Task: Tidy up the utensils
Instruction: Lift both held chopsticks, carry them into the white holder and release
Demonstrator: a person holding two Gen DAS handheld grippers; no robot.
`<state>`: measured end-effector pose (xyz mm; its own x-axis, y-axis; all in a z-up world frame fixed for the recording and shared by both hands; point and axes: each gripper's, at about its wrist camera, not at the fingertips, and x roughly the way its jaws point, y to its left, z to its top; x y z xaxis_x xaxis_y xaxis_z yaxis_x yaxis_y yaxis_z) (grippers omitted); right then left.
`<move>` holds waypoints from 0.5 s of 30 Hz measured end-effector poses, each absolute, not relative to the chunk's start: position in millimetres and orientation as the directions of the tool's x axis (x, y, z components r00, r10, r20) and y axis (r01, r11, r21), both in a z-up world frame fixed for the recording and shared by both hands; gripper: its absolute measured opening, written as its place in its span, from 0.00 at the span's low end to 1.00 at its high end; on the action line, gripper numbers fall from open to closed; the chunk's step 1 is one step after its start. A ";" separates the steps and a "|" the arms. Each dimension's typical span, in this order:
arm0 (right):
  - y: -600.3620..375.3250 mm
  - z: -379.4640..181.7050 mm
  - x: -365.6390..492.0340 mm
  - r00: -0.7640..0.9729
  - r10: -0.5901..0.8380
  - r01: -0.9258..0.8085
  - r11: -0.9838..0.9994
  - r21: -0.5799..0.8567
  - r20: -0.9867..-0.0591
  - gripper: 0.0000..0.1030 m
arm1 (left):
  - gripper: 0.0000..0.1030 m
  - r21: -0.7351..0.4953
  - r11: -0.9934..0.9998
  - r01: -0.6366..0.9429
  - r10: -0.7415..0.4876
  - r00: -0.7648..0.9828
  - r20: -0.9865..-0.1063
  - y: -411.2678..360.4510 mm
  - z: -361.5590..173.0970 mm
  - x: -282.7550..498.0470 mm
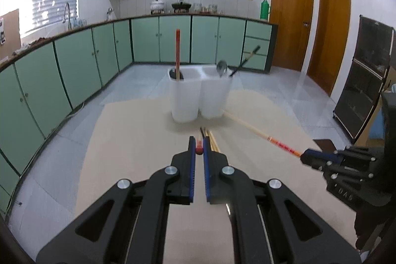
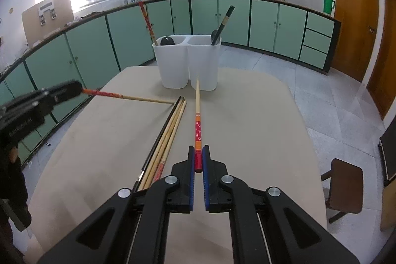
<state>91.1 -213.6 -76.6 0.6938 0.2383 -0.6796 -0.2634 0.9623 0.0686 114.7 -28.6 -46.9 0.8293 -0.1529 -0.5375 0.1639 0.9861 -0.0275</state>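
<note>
Both tools clamp a chopstick each above the desk (image 2: 247, 115).
Left tool (image 1: 199, 149) pinches one chopstick (image 2: 138, 97) by its red end; right tool (image 2: 198, 160) grips another (image 2: 197, 110) aimed at the white holder (image 2: 188, 61). Four chopsticks (image 2: 168, 130) lie on the desk between them.

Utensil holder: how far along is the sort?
Done: the white holder already has a red chopstick and dark spoon in one bin, a metal spoon and dark chopstick in the other. In hand: each tongs, left and right, grips one patterned chopstick. Left: four chopsticks on the table.
</note>
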 end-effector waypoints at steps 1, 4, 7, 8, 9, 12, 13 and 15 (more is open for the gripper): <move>-212.8 -75.3 93.8 0.690 0.239 -0.265 0.962 0.069 -0.684 0.06 | 0.05 -0.028 0.986 0.164 -0.153 0.834 -0.530 -28.6 -43.5 115.4; -212.2 -68.0 97.3 0.697 0.245 -0.270 0.960 0.069 -0.674 0.06 | 0.05 -0.035 0.986 0.165 -0.159 0.843 -0.513 -29.3 -36.8 117.0; -211.6 -58.0 100.2 0.711 0.253 -0.279 0.958 0.067 -0.656 0.06 | 0.05 -0.036 0.986 0.166 -0.162 0.855 -0.492 -29.6 -29.5 122.3; -211.7 -54.9 101.6 0.714 0.255 -0.281 0.957 0.066 -0.652 0.06 | 0.05 -0.037 0.985 0.166 -0.163 0.858 -0.487 -28.2 -27.2 123.2; -212.2 -51.0 103.8 0.719 0.258 -0.282 0.957 0.069 -0.646 0.06 | 0.05 -0.038 0.985 0.167 -0.164 0.862 -0.480 -27.9 -24.3 124.7; -213.5 -37.9 111.6 0.732 0.275 -0.294 0.953 0.075 -0.623 0.06 | 0.05 -0.035 0.985 0.172 -0.169 0.877 -0.451 -28.2 -13.2 132.5; -213.6 -32.8 114.5 0.738 0.279 -0.298 0.952 0.074 -0.615 0.06 | 0.05 -0.032 0.984 0.173 -0.170 0.880 -0.444 -28.6 -10.9 134.9; -213.8 -23.2 120.4 0.746 0.285 -0.307 0.949 0.070 -0.602 0.06 | 0.05 -0.029 0.983 0.179 -0.173 0.884 -0.435 -28.2 -5.2 141.2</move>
